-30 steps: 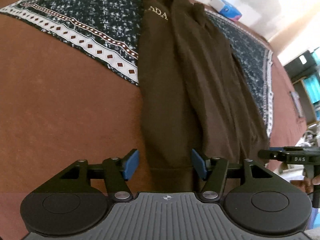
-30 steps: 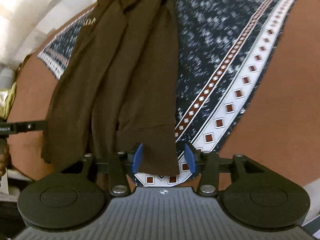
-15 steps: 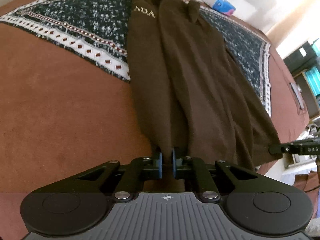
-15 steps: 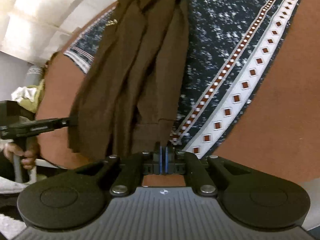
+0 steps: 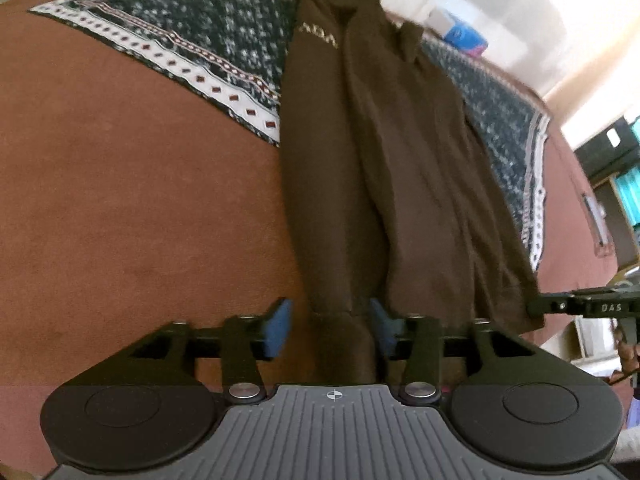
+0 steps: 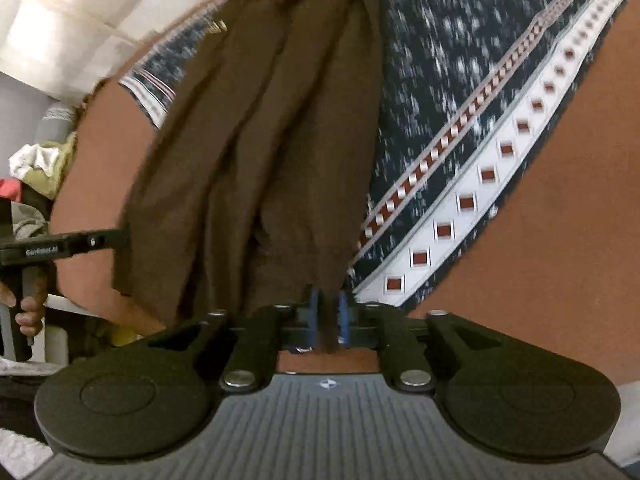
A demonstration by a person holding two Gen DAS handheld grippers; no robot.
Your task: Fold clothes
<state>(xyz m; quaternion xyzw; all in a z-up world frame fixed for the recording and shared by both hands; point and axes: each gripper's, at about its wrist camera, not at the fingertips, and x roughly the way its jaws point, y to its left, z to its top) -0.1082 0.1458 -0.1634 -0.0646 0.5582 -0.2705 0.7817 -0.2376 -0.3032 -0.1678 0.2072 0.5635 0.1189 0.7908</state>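
A long brown garment with gold lettering lies lengthwise on the bed and runs away from both cameras. Its near hem sits between the blue pads of my left gripper. The jaws are opening and stand wide, and the left pad is clear of the cloth. In the right wrist view the same brown garment bunches into folds. My right gripper has a pinch of hem between its pads. Its jaws are starting to open, with only a narrow gap. Each gripper's side shows in the other's view: right gripper, left gripper.
A dark blue patterned blanket with a white diamond border lies under the garment on a rust-brown bedspread. A blue tissue box sits at the far edge. A heap of clothes and a hand show beyond the bed's edge.
Both grippers closed on the hem half a second ago. The left jaws have since spread wide again, and the right jaws have barely parted. The garment's folds have drawn closer together.
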